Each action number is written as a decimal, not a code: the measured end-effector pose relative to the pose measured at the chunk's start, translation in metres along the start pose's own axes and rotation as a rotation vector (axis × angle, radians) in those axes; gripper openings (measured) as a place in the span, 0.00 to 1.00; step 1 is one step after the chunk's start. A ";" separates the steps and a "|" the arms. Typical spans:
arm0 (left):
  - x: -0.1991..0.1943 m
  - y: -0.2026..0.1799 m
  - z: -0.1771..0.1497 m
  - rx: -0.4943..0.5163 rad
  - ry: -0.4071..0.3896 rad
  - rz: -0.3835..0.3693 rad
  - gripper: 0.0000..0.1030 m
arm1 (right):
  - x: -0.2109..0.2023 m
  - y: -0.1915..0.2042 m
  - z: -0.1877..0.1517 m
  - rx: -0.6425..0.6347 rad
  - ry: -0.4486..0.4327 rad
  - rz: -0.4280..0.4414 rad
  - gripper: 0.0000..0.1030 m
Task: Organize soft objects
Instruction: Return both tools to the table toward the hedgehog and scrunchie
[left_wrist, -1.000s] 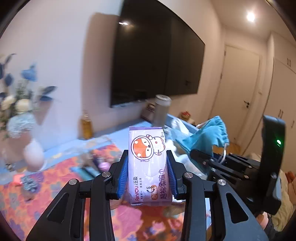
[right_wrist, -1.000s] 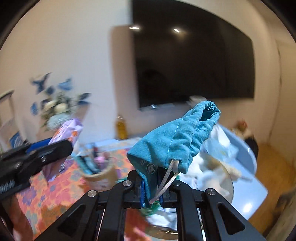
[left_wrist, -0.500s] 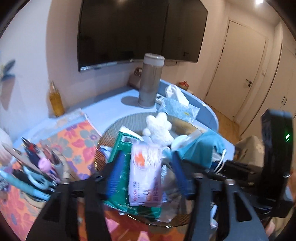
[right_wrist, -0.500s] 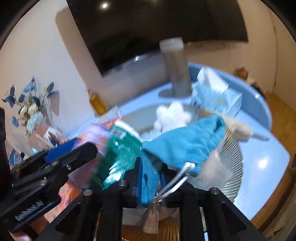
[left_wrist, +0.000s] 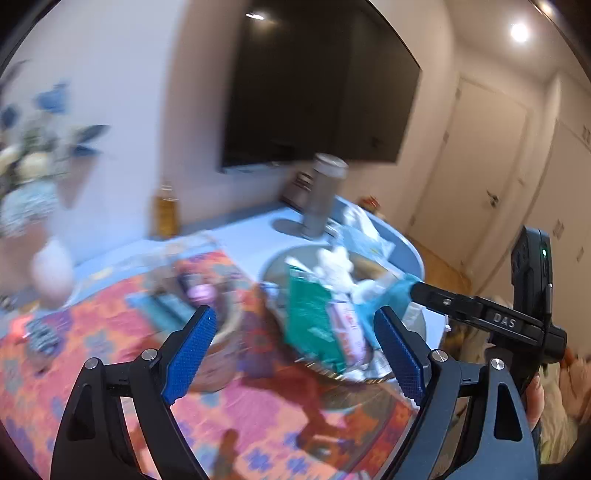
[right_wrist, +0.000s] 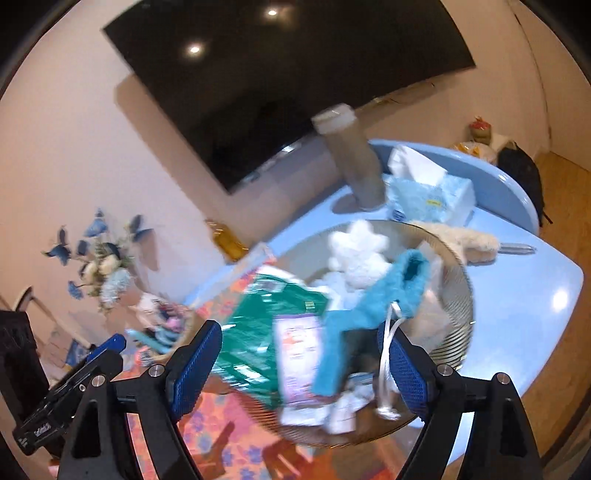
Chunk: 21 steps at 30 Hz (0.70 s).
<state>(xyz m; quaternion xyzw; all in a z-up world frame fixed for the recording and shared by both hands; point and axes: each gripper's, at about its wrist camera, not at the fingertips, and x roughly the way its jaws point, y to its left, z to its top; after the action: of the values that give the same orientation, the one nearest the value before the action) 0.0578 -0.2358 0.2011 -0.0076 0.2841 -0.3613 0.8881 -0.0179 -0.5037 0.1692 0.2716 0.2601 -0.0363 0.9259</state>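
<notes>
One basket (right_wrist: 466, 295), two packs, one blue pouch (right_wrist: 369, 295), one tumbler (right_wrist: 354, 162).

A black television (right_wrist: 280, 74) hangs on the wall at twelve o'clock. Below it a tall beige flask (right_wrist: 351, 158) stands upright on the pale blue worktop (right_wrist: 517, 295). An amber bottle (left_wrist: 166, 210) stands by the wall at ten o'clock, blue and white flowers (right_wrist: 99, 266) at nine o'clock. A floral cloth (left_wrist: 258, 424) covers the near worktop.
</notes>
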 end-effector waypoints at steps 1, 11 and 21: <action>-0.014 0.010 -0.002 -0.026 -0.015 0.010 0.84 | -0.002 0.013 -0.006 -0.011 -0.009 0.017 0.88; -0.135 0.118 -0.047 -0.252 -0.115 0.212 0.90 | 0.025 0.144 -0.078 -0.258 0.093 0.108 0.99; -0.147 0.169 -0.099 -0.331 -0.091 0.270 0.90 | 0.064 0.198 -0.153 -0.447 0.233 0.115 0.99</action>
<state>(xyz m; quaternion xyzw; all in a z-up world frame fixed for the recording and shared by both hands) 0.0302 0.0028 0.1545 -0.1316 0.2978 -0.1868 0.9269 0.0080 -0.2503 0.1231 0.0769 0.3509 0.1062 0.9272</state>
